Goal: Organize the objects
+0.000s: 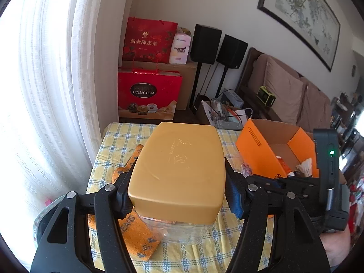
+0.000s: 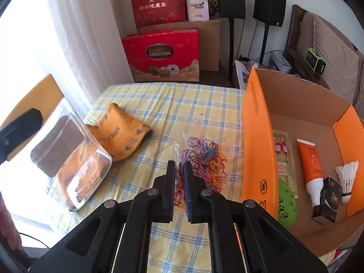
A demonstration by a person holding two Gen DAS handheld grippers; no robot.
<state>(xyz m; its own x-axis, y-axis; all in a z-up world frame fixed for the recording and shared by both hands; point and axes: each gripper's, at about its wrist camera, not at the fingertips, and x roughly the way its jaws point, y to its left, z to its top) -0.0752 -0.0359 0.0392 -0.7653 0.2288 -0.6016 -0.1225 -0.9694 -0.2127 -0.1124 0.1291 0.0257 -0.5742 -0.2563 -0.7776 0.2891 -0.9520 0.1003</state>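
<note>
A clear jar with a gold lid (image 1: 179,161) hangs tilted over the checked tablecloth, and my left gripper (image 1: 178,193) is shut on the lid's two sides. The right wrist view shows the same jar (image 2: 68,159) at the left, its clear bottom facing the camera. A clear plastic bag of coloured rubber bands (image 2: 204,159) lies mid-table. My right gripper (image 2: 179,173) is shut on the bag's near edge, with plastic and a few bands pinched between the fingers. An orange patterned cloth (image 2: 122,136) lies beside the jar.
An open orange cardboard box (image 2: 257,136) stands at the right and holds an orange tube (image 2: 310,166), a shuttlecock (image 2: 347,179), a small black carton, a green ball and a gold packet. Curtains hang at the left. Red gift bags, speakers and a sofa stand beyond the table's far edge.
</note>
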